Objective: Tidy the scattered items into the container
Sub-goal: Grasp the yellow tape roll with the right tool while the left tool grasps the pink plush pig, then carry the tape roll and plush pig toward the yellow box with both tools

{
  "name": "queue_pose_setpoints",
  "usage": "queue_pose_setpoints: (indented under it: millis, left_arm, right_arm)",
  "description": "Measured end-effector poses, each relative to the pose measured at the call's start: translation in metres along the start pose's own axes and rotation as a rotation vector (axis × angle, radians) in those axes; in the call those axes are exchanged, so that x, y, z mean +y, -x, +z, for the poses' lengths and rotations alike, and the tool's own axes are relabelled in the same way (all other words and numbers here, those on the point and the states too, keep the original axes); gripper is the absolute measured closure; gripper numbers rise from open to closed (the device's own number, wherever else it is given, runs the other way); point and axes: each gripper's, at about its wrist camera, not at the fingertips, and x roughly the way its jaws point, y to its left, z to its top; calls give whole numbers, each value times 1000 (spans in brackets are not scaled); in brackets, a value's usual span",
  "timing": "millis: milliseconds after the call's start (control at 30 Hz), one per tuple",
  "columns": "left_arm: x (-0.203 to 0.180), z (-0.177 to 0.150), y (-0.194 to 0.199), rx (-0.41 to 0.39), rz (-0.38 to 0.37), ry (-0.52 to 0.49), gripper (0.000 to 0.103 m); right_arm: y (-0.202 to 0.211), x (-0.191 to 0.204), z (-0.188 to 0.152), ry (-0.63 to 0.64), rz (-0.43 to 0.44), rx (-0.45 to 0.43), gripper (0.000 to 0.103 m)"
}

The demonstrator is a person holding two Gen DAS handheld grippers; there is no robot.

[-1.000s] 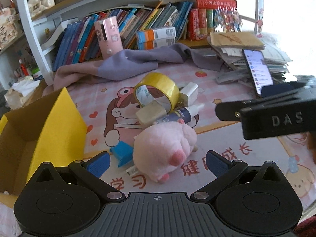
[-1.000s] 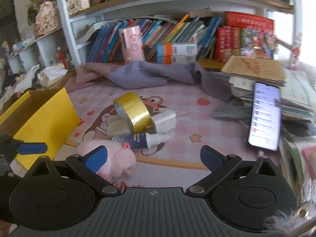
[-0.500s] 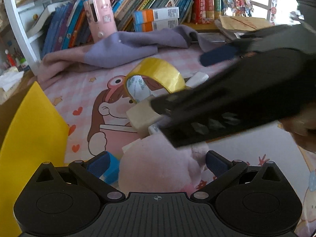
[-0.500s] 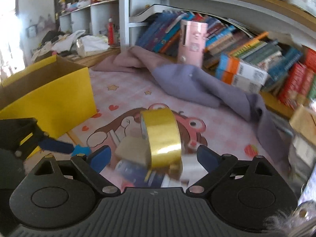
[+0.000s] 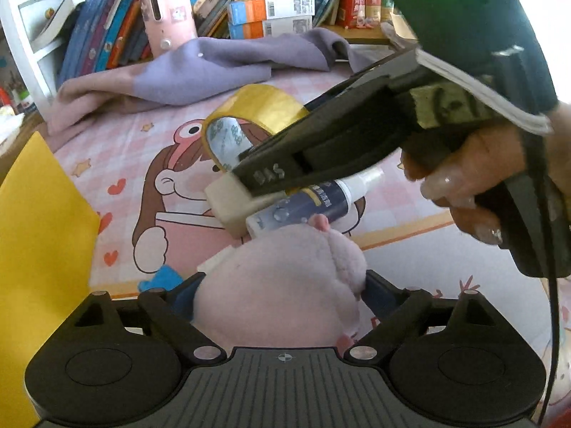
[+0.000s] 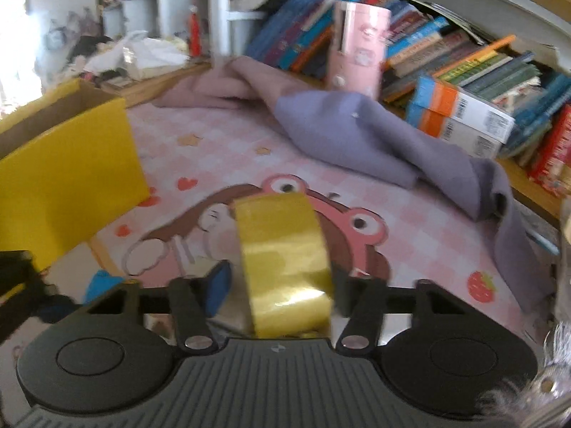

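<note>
the left gripper (image 5: pixel 282 294) pinches the pink plush toy (image 5: pixel 282 292) between its blue fingers, low over the table (image 5: pixel 428 249); the right gripper (image 6: pixel 282 283) has closed on the gold tape roll (image 6: pixel 285 264), which stands on edge; a white block (image 5: pixel 232 199) and small bottle (image 5: pixel 303 207) lie just beyond the plush; the yellow box (image 6: pixel 71 178) sits left

left wrist: low, close, facing shelf | right wrist: same | shared: tape roll (image 5: pixel 257 114) (image 6: pixel 283 267)

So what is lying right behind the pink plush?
Behind the pink plush: a blue-labelled bottle, a cream block, then the gold tape roll. The plush hides the bottle's base.
</note>
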Motion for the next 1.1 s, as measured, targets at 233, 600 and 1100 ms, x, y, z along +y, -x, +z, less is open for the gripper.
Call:
queue_pose_setpoints:
  millis: [233, 600, 1100]
  left_arm:
    - [0, 7, 24, -50, -45, 36, 27]
    - [-4, 2, 59, -79, -71, 54, 28]
    - [14, -29, 94, -70, -45, 163, 27]
  right_arm:
    - [27, -13, 3, -82, -10, -105, 64]
    - [95, -29, -6, -210, -26, -195, 65]
    - [138, -24, -84, -321, -116, 4, 65]
